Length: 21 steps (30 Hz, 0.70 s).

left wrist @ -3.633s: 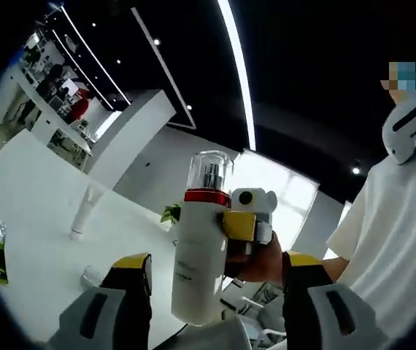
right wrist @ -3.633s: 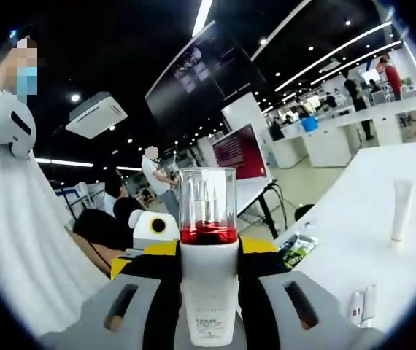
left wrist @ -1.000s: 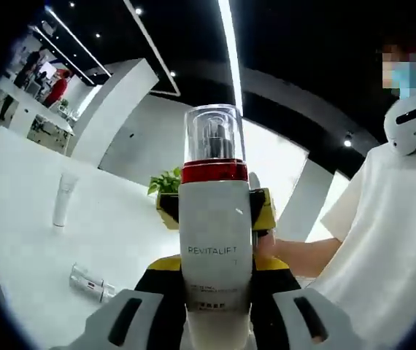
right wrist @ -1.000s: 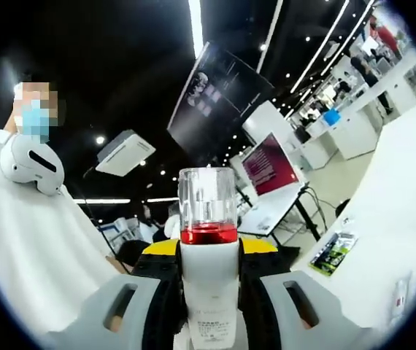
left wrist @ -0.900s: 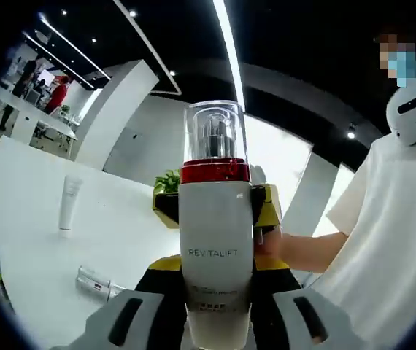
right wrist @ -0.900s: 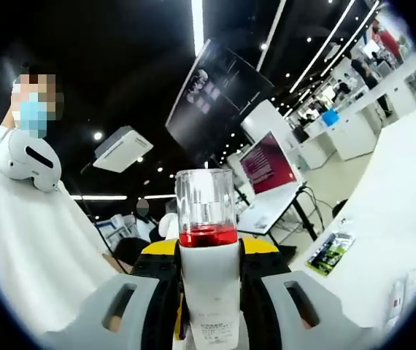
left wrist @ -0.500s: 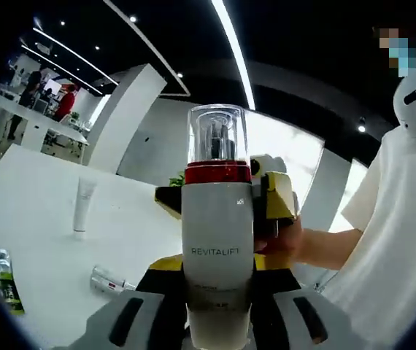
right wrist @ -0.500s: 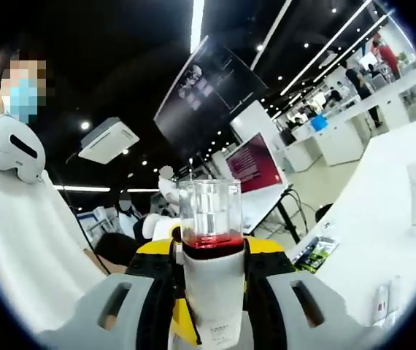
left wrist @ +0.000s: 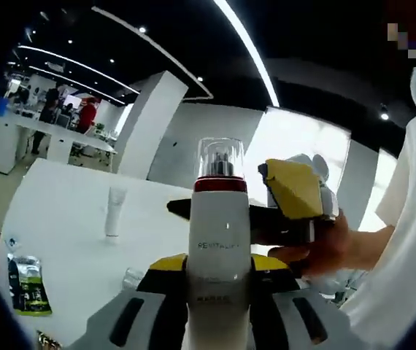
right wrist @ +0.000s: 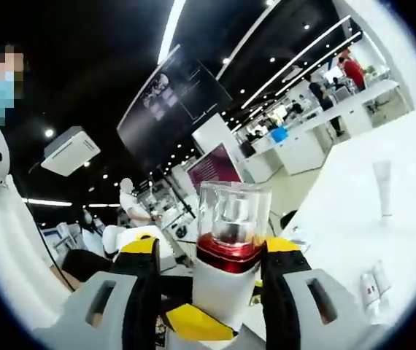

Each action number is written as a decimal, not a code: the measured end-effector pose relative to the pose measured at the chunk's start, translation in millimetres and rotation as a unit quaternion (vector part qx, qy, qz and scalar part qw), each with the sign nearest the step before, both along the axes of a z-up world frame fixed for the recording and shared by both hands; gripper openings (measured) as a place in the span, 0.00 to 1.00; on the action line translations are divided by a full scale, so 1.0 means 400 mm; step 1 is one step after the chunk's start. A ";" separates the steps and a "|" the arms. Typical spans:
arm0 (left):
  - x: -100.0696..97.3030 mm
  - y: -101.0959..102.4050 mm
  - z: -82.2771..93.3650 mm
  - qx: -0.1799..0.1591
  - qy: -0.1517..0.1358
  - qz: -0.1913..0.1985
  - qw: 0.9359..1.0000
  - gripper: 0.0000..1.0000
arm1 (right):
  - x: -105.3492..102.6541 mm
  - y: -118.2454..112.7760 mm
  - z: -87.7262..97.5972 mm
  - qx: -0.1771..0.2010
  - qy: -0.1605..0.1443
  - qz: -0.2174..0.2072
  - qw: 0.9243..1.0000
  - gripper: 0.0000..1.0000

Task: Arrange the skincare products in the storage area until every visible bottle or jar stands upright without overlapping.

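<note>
I am clamping my left gripper (left wrist: 217, 306) on the rigid, slick pump bottle's (left wrist: 218, 240) lower body while my right gripper (right wrist: 212, 292) is loosening.

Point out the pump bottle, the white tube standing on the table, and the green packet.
pump bottle (left wrist: 218, 233), left gripper view, white body
tube (left wrist: 114, 214), left gripper view, mid body
packet (left wrist: 28, 286), left gripper view, its face

White bottle (left wrist: 218, 240), red collar, clear cap
</note>
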<state>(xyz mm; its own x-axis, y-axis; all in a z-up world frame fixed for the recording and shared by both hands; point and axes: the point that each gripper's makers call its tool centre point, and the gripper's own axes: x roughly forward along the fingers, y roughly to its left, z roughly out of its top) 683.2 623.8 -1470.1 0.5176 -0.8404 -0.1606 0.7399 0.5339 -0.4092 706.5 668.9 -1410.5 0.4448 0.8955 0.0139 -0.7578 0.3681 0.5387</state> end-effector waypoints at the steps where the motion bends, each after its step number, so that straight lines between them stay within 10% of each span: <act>1: -0.004 -0.004 -0.003 0.008 -0.006 -0.002 1.000 0.29 | 0.011 -0.007 -0.007 -0.010 -0.005 -0.013 1.000 0.33; 14: -0.002 -0.003 -0.009 0.028 -0.019 0.005 0.999 0.31 | -0.007 0.006 -0.005 -0.042 -0.038 0.015 0.998 0.30; 21: -0.025 -0.009 0.032 -0.054 0.007 -0.051 0.997 0.34 | -0.035 0.020 0.030 -0.038 -0.078 0.081 0.993 0.30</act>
